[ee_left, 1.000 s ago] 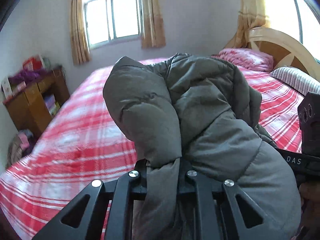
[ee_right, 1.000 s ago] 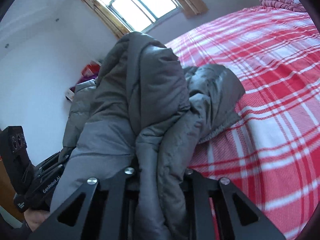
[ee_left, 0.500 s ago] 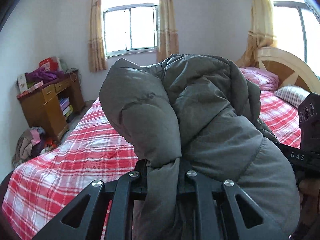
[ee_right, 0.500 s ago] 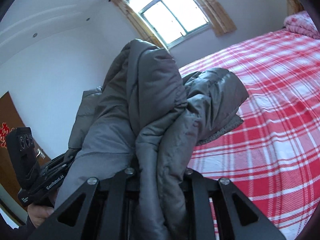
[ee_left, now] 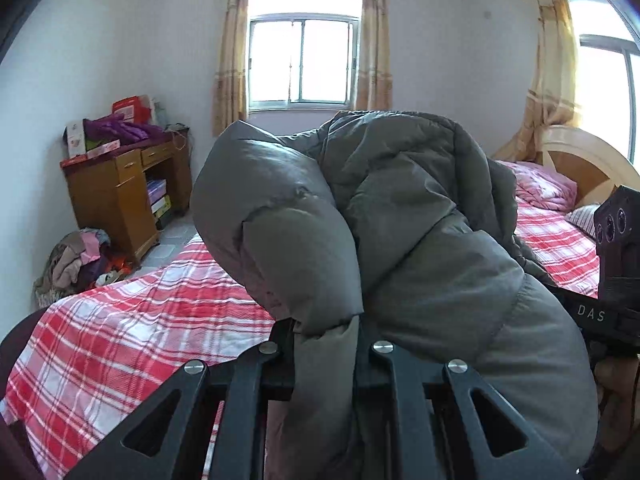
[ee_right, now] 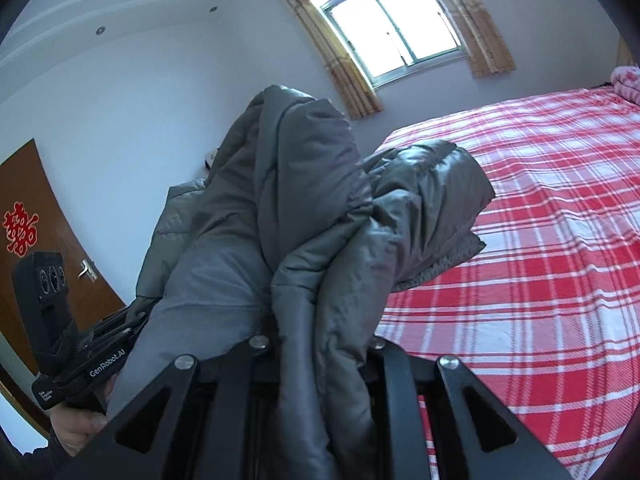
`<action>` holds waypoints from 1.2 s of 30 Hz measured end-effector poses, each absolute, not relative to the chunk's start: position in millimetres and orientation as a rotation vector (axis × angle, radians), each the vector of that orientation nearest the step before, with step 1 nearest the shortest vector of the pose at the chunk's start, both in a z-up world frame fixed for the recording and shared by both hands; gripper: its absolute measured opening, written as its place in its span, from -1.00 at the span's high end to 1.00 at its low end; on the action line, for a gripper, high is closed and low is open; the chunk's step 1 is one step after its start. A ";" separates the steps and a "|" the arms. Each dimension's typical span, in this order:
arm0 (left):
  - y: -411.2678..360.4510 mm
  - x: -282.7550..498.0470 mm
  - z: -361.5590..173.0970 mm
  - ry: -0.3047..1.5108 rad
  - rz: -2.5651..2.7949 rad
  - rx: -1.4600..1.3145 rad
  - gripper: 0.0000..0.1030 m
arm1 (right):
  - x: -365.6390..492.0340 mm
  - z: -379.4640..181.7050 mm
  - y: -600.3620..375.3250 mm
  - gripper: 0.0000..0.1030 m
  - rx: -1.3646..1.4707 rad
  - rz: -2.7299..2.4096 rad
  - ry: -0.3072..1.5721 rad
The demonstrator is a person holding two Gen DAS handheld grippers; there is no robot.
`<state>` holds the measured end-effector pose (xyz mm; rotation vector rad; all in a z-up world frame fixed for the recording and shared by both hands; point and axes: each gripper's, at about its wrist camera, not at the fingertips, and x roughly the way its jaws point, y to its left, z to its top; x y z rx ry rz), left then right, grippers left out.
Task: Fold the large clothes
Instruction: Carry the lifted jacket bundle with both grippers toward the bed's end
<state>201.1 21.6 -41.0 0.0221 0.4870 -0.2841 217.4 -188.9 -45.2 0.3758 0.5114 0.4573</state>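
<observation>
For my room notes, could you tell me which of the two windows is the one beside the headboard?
The window at the right edge, directly above the pale wooden headboard. The other window sits mid-wall, above the puffy jacket, nearer the wooden desk.

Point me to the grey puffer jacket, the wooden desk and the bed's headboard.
grey puffer jacket [ee_left: 420, 216]: left wrist view, on its quilted body.
wooden desk [ee_left: 108, 196]: left wrist view, on its front cabinet door.
headboard [ee_left: 580, 160]: left wrist view, on its curved top panel.

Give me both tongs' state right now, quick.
Left tongs: shut on the grey puffer jacket.
Right tongs: shut on the same jacket.
</observation>
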 end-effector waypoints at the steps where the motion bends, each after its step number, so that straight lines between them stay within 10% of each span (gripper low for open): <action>1: 25.3 200.9 -41.8 0.487 -0.280 0.017 0.72 | 219.0 -46.0 -189.7 0.64 0.373 0.463 0.515; 36: 112.2 208.8 -87.6 0.576 -0.161 -0.091 0.72 | 260.7 -67.4 -134.1 0.64 0.257 0.558 0.654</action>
